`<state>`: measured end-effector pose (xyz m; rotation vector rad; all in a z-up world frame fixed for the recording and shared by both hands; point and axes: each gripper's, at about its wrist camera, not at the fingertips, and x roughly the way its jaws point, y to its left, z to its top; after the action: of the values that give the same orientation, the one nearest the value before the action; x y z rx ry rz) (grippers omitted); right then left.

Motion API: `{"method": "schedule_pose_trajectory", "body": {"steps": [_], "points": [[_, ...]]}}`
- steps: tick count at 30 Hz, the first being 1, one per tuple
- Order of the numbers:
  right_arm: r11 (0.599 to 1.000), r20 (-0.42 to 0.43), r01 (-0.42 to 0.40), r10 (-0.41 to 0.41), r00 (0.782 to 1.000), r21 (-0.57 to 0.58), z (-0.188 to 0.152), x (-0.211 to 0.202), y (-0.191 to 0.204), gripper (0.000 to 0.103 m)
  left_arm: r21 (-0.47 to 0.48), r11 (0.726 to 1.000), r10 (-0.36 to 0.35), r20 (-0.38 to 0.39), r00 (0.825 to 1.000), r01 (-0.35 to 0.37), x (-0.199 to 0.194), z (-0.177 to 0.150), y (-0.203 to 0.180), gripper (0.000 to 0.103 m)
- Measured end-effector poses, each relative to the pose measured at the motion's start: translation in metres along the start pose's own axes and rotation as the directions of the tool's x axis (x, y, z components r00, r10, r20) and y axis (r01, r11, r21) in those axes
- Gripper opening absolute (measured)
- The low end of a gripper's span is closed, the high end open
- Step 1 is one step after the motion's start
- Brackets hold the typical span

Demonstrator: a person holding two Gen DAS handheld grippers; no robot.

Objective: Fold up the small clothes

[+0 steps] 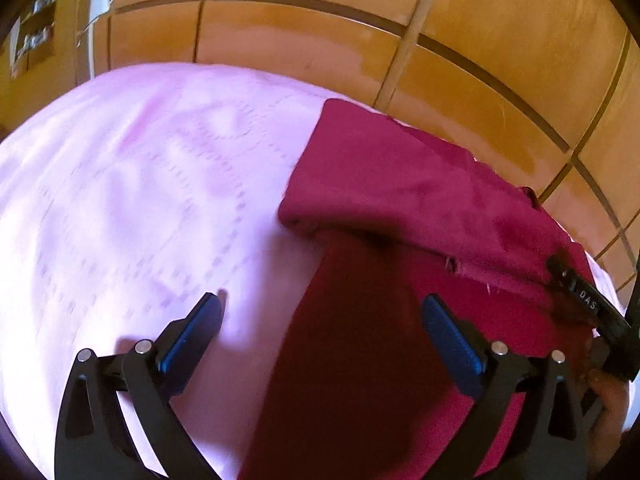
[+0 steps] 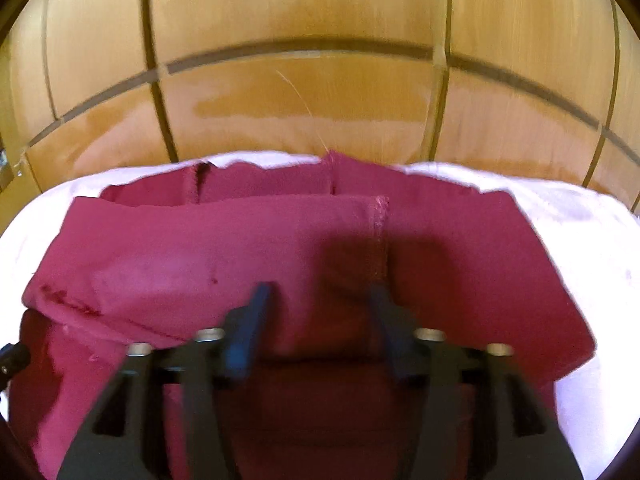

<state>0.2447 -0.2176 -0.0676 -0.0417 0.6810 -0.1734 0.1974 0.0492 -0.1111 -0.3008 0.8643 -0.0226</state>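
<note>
A dark red garment (image 1: 400, 208) lies partly folded on a pale pink cloth-covered surface (image 1: 140, 184). In the left wrist view my left gripper (image 1: 322, 306) is open and empty, hovering over the garment's left edge, one finger over the pink cloth. The right gripper's black body (image 1: 592, 304) shows at the far right, on the garment. In the right wrist view my right gripper (image 2: 320, 294) is open, its fingers low over the red garment (image 2: 224, 248), whose folded layer with a stitched hem (image 2: 378, 220) lies just ahead.
Orange-brown floor tiles (image 2: 312, 92) with dark grout lines lie beyond the surface's far edge (image 1: 224, 70). The pink cloth (image 2: 592, 232) extends to the right of the garment. A person's hand (image 1: 608, 396) shows at the lower right.
</note>
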Motion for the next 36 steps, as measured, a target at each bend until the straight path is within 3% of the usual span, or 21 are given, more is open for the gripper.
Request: {"method": "schedule_pose_trajectory", "body": {"steps": [2, 6, 9, 13, 20, 24, 29, 36], "points": [[1.000, 0.026, -0.012, 0.013, 1.000, -0.019, -0.003, -0.012, 0.003, 0.082, 0.007, 1.000, -0.013, -0.001, 1.000, 0.013, -0.007, -0.011, 0.003, 0.100], [0.996, 0.001, -0.022, 0.022, 1.000, -0.086, -0.020, -0.035, 0.014, 0.083, 0.051, 0.999, -0.010, -0.001, 1.000, 0.010, -0.023, -0.030, 0.003, 0.101], [0.993, -0.026, -0.023, 0.021, 0.999, -0.113, -0.033, -0.049, 0.020, 0.093, 0.085, 0.996, -0.011, -0.009, 1.000, 0.012, -0.029, -0.039, 0.004, 0.101], [0.992, -0.069, -0.053, 0.045, 0.997, -0.115, -0.048, -0.061, 0.020, 0.094, 0.115, 0.993, -0.032, -0.011, 0.999, 0.033, -0.039, -0.047, 0.009, 0.101], [0.992, -0.166, -0.075, 0.091, 0.982, 0.101, -0.067, -0.066, -0.017, 0.095, 0.219, 0.973, -0.074, -0.010, 0.997, 0.074, -0.055, -0.066, 0.015, 0.101], [0.958, -0.129, -0.148, 0.184, 0.974, 0.244, -0.083, -0.084, -0.045, 0.095, 0.273, 0.960, -0.065, -0.002, 0.998, 0.063, -0.065, -0.078, 0.017, 0.101], [0.952, -0.129, -0.173, 0.210, 0.969, 0.254, -0.100, -0.105, -0.051, 0.095, 0.305, 0.950, -0.066, 0.005, 0.998, 0.062, -0.076, -0.089, 0.022, 0.101], [0.956, -0.114, -0.185, 0.215, 0.970, 0.229, -0.105, -0.145, -0.064, 0.095, 0.210, 0.964, -0.162, -0.026, 0.986, 0.164, -0.091, -0.087, 0.041, 0.101]]}}
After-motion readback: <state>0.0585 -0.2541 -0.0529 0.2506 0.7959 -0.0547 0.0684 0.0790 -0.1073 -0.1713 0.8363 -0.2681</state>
